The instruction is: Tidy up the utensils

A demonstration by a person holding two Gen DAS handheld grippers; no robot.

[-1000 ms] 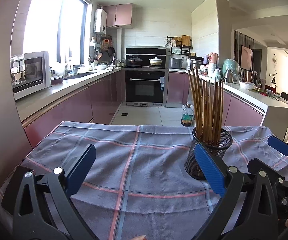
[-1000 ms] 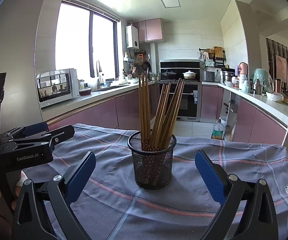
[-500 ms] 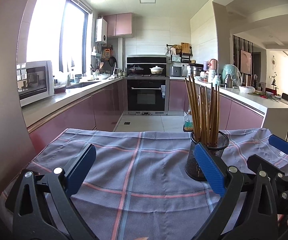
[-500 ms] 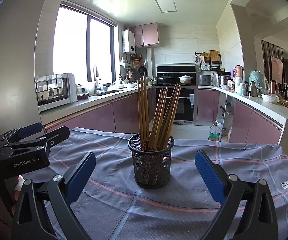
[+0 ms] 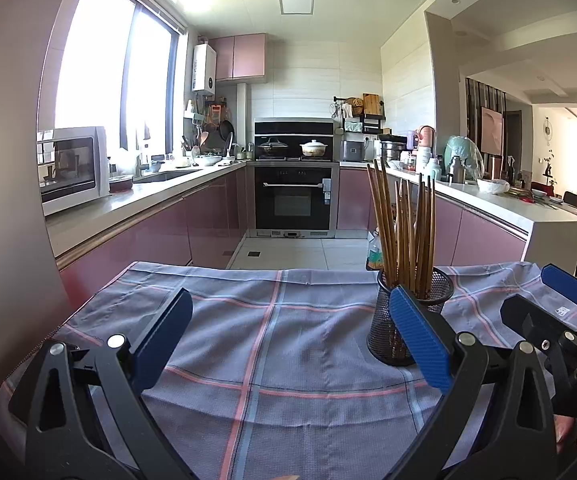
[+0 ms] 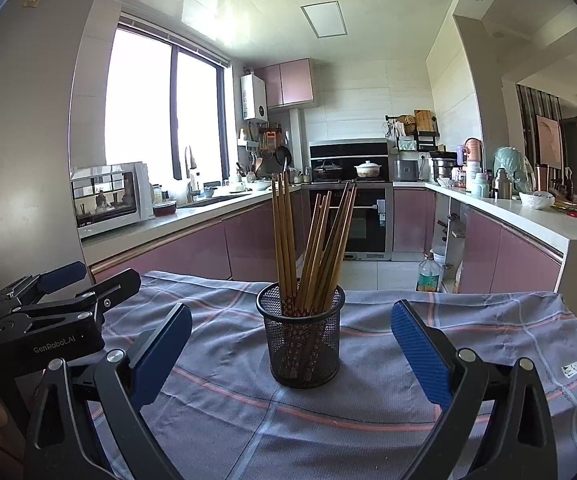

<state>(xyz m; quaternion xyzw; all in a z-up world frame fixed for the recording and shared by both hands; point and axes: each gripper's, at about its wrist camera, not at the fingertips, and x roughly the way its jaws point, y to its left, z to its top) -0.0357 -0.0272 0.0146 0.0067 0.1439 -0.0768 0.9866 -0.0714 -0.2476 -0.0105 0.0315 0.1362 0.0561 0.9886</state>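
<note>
Right claw gapes empty, mesh cup of chopsticks just ahead.

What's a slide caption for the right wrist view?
Open right gripper faces a mesh holder of wooden chopsticks on a plaid cloth.

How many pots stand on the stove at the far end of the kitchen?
2. A dark pot with a lid is on the left of the stove and a white pot is on its right. Others may be hidden.
</note>
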